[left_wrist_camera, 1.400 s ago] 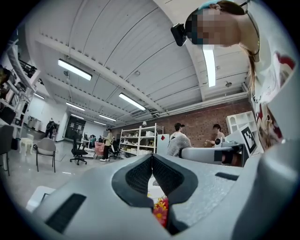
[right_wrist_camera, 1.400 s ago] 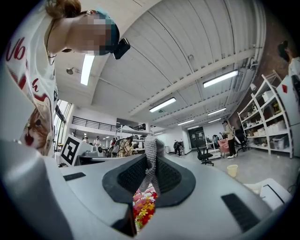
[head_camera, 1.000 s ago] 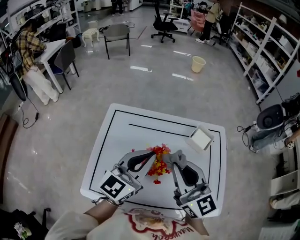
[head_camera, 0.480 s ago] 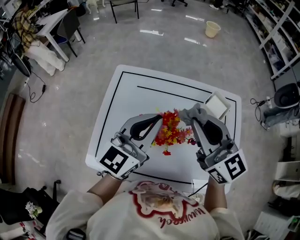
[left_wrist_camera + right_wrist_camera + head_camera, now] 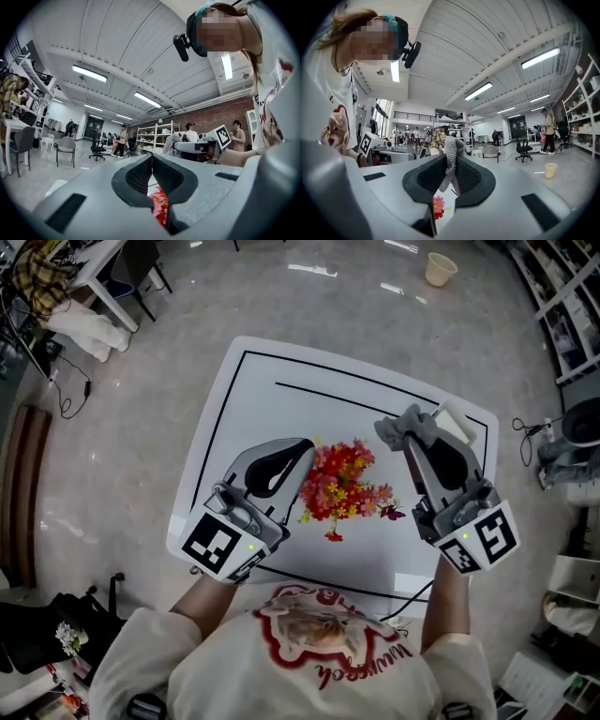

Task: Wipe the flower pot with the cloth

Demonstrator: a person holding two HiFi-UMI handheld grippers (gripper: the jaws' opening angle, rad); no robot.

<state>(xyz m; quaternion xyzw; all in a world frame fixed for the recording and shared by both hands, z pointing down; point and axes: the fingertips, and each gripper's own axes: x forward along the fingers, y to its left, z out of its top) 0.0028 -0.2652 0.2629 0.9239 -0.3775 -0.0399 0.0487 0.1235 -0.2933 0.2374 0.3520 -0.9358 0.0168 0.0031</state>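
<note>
Head view: a white desk with a black border line carries a bunch of red, yellow and pink flowers near its middle; the flower pot cannot be made out beneath the blooms, so its position is given by the flowers only.

Left gripper: held at the left side of the flowers, tips just beside the upper left edge of the bunch; whether they touch it cannot be told from above. In the left gripper view its jaws stand together, pads meeting at the tips with nothing seen clamped between them; the flowers show lower down, through the gap behind the pads.

Right gripper: held at the right side of the flowers, apart from them, over the far right part of the desk. In the right gripper view its jaws are closed on a grey knitted cloth; the cloth stands up past the pads in a bunched fold, and a pink and red bloom shows below. In the head view the cloth hangs as a grey bundle at the tips, clear of the flowers.

A white box lies near the far right corner of the desk, partly covered by the right gripper; one loose red piece lies on the desk just in front of the flowers.
</note>
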